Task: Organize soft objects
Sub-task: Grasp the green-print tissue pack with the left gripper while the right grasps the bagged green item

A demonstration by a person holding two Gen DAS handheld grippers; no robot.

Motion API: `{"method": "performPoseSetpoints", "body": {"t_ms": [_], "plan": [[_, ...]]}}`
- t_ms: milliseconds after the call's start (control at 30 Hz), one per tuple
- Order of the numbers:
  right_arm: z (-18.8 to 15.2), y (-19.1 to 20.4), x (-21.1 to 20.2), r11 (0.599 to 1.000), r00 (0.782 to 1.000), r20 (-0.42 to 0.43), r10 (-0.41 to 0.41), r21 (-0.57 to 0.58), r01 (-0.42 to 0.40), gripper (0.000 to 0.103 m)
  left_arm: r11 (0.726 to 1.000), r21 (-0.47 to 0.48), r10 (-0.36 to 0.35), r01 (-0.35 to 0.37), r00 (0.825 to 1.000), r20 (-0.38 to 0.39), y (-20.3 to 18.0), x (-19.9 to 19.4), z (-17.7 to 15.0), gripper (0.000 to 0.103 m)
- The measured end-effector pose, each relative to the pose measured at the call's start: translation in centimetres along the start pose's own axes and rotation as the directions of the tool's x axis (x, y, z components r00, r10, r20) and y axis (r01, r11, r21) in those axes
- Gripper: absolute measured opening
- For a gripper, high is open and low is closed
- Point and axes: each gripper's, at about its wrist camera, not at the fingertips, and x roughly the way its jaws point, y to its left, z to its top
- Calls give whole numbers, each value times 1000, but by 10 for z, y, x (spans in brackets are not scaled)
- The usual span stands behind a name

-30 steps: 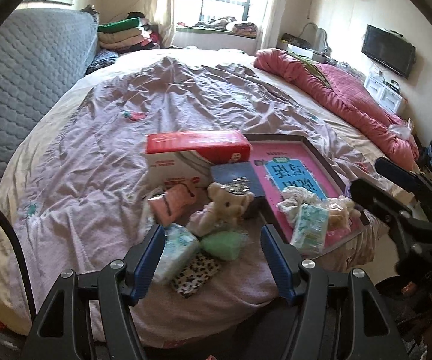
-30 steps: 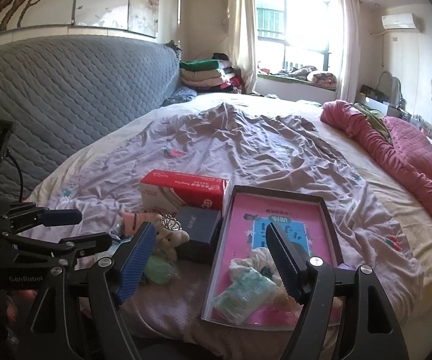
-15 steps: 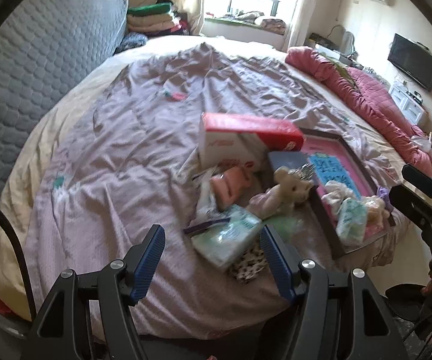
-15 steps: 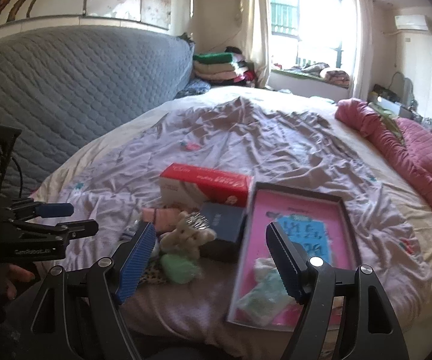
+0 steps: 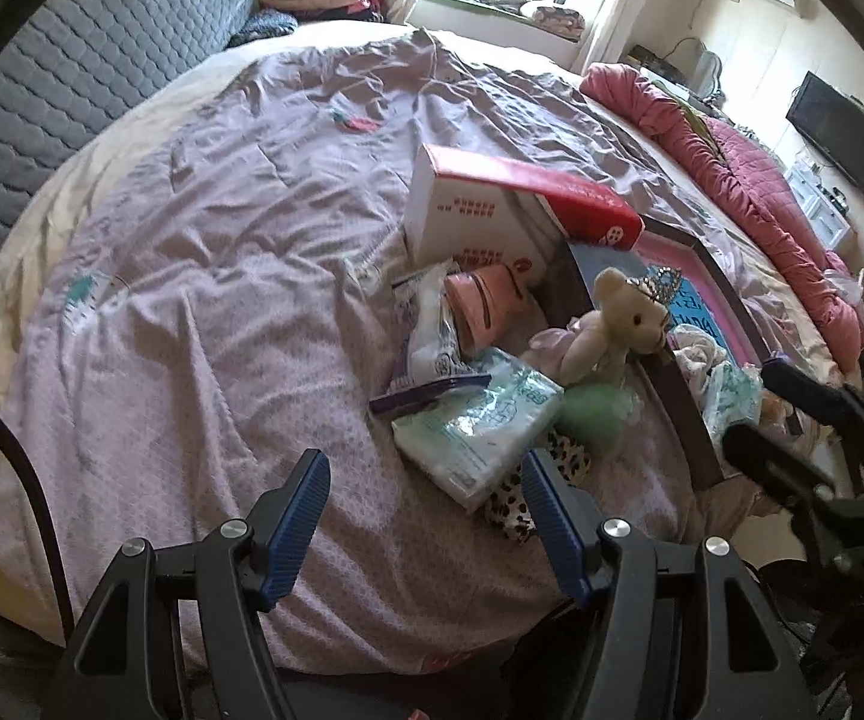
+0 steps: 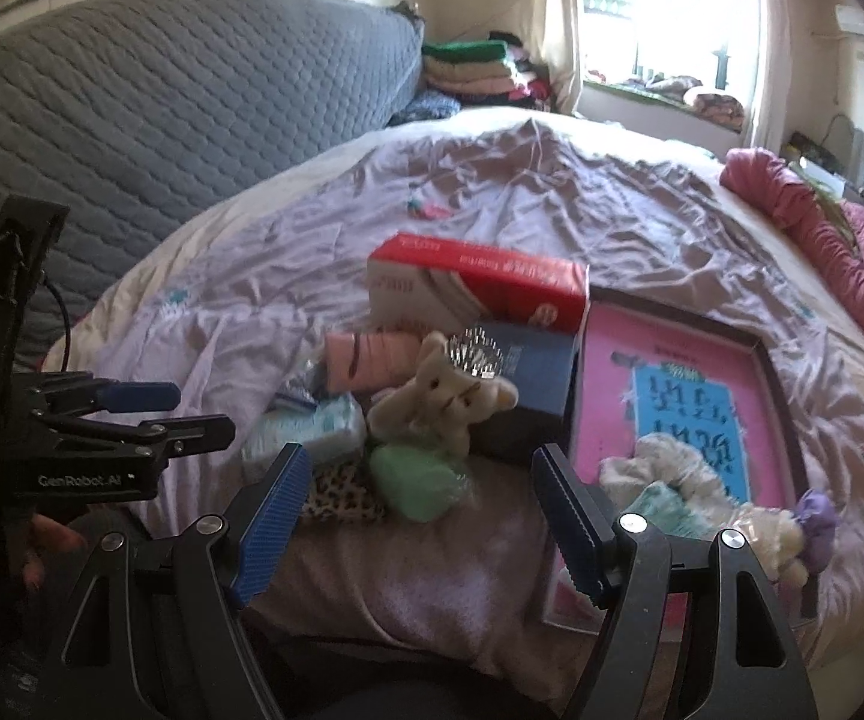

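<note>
On the bed (image 5: 222,300): teddy bear (image 5: 618,324), tissue pack (image 5: 480,426), pink tray (image 6: 690,396) (partly filled). My left tongs (image 5: 426,516) and right tongs (image 6: 426,516): both wide, empty.

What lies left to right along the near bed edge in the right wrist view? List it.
Left gripper → leopard-print pouch → green soft lump → white fabric bundle in the pink tray → purple-bowed plush.

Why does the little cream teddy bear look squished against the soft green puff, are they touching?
Touching. In the right wrist view the cream teddy bear lies right on top of the green puff, no bedsheet between them.
</note>
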Motion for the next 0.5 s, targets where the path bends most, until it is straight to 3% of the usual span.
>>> {"method": "performPoseSetpoints", "body": {"t_ms": [500], "plan": [[-6, -10, 63, 1000, 993, -120, -5, 8, 6, 77, 992, -38, -122, 118, 988, -99, 7, 54, 8, 66]]}}
